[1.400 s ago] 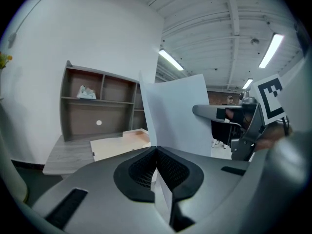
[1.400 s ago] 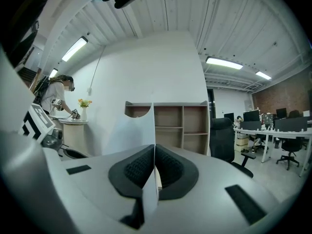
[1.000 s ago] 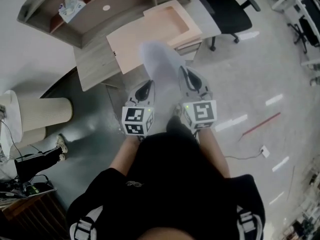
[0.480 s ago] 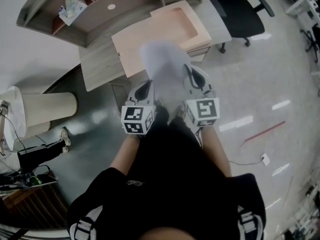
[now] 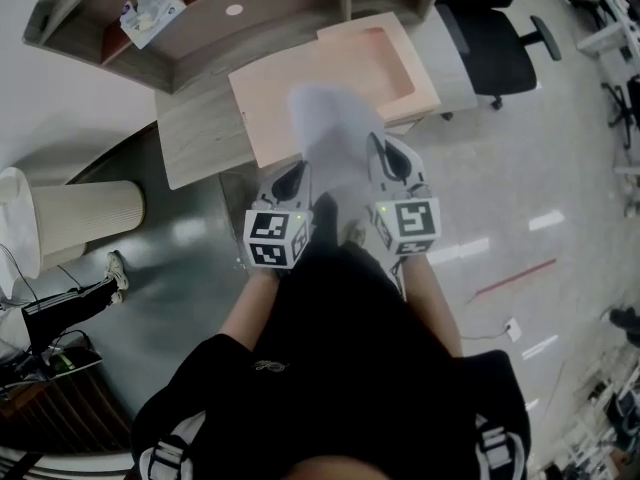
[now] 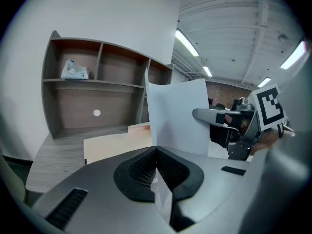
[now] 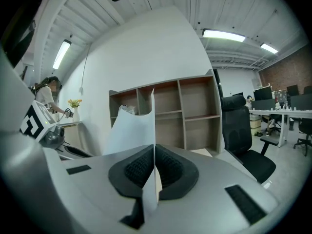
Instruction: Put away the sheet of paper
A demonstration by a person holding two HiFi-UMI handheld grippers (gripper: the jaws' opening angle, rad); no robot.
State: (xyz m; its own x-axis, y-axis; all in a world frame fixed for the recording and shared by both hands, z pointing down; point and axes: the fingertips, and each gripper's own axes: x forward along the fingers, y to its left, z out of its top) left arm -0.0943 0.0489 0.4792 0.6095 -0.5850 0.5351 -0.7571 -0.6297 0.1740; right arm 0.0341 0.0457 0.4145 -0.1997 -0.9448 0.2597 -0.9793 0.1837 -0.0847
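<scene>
The person's forearms reach forward from a black shirt (image 5: 330,368), each hand carrying one claw. The left claw (image 5: 291,181) is fully closed, its pads pinching the near left edge of the sheet of paper (image 5: 335,128). The right claw (image 5: 388,158) is also fully closed, gripping the sheet's near right edge. Neither pair of jaws shows any gap beyond the paper's thickness.

The sheet is held in the air between the two claws. It curves upward and extends toward twelve o'clock, where it overlaps the near edge of the table (image 5: 195,138) in the head view. Whether it touches the table cannot be told.

On the table, directly beyond the sheet, lies a shallow pale pink tray (image 5: 370,63). A shelf unit (image 5: 260,3) stands along the table's far side, with a tissue packet (image 5: 150,13) in a compartment at eleven o'clock. A black office chair (image 5: 495,38) stands on the floor at two o'clock.
</scene>
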